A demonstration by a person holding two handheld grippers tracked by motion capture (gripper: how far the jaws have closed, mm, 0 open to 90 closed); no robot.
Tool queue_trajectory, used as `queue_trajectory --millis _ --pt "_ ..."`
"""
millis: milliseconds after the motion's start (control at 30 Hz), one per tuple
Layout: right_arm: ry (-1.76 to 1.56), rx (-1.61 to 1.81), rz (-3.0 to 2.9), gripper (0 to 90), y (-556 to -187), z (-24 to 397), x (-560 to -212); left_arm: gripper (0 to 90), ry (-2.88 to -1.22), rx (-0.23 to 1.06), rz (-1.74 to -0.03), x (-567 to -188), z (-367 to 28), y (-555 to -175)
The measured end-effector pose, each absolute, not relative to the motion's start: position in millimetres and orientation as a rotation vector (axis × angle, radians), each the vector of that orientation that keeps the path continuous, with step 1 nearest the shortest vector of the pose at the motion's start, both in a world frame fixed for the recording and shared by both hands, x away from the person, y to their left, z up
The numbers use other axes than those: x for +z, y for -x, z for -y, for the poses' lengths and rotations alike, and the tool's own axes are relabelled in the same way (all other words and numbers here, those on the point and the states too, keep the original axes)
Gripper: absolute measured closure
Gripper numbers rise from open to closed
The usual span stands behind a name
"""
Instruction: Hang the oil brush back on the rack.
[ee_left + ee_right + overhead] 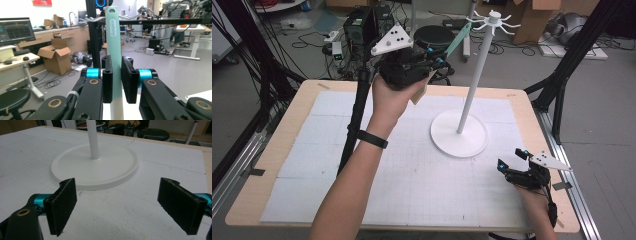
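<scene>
- Two black jaws of the right claw (117, 205), spread wide, nothing between them, low over the table (287, 150).
- One left claw (117, 80), raised, clamped on one mint-green utensil handle (113, 37).
- One white hook stand (472, 85); round base (100, 170) on the table.

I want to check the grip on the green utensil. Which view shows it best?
The left gripper view: the utensil stands upright, pinched between the left tool's jaws, its hanging hole at the top. The high view shows it small, angled toward the stand's hooks. The right gripper view shows the stand's base.
</scene>
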State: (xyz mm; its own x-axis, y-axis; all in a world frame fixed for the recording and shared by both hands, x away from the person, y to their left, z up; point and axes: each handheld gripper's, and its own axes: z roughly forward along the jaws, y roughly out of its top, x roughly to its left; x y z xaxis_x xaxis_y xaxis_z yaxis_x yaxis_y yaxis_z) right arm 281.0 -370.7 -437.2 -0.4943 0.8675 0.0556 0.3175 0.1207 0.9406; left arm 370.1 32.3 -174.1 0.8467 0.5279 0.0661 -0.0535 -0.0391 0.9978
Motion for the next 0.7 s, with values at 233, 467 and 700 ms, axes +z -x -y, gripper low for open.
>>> queue_trajectory --millis 233,467,700 --pt "-1.146 1.374 -1.88 15.1 -281.2 370.7 -437.6 80.5 -1.553 0.484 -0.378 -174.9 -29.5 -369.9" --pt "-1.149 1.368 -1.887 15.1 -281.1 370.5 -437.7 80.4 -1.554 0.484 -0.38 -175.3 -28.9 -371.7" --pt "-1.149 1.373 -1.886 15.1 -281.3 370.6 -437.9 80.4 -1.555 0.488 -0.375 -175.8 -26.0 -373.5"
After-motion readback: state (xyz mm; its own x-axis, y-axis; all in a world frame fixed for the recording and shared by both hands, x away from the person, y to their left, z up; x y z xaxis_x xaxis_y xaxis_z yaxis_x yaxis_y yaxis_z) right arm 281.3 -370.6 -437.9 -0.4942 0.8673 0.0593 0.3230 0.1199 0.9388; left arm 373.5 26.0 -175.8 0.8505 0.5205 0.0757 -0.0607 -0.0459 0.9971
